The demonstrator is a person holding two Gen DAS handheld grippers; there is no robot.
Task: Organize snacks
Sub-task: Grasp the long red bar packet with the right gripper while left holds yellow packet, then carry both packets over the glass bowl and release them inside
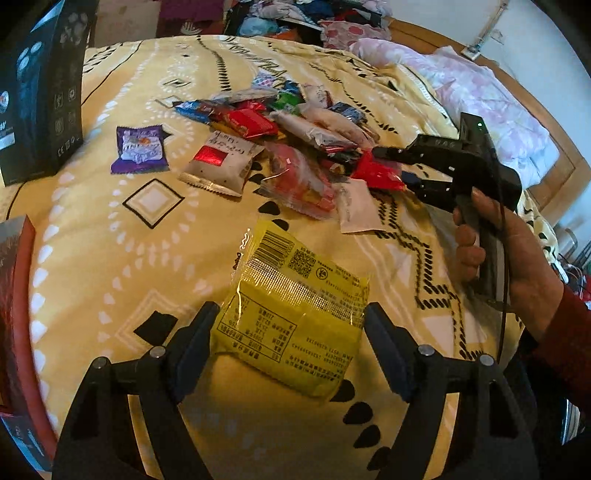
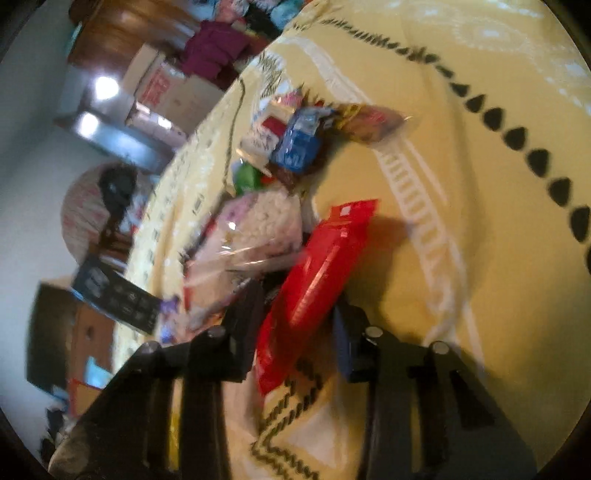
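Note:
A yellow snack packet (image 1: 295, 295) sits between the fingers of my left gripper (image 1: 291, 314), both pads pressing its side edges, just above the yellow bedspread (image 1: 110, 240). Farther back lies a pile of mixed snack packets (image 1: 295, 125), with a purple packet (image 1: 139, 149) and a white packet with a red square (image 1: 221, 162) apart on its left. At the pile's right edge my right gripper (image 1: 390, 167), held by a person's hand (image 1: 517, 258), is shut on a red packet (image 1: 373, 173). In the blurred right wrist view the red packet (image 2: 325, 258) stands edgewise between the right gripper's (image 2: 299, 302) fingers.
A dark printed box (image 1: 40, 92) stands upright at the bed's left. A red-edged box (image 1: 14, 295) shows at the near left border. Heaped clothes (image 1: 295, 14) and a pink quilt (image 1: 480, 92) lie behind and to the right.

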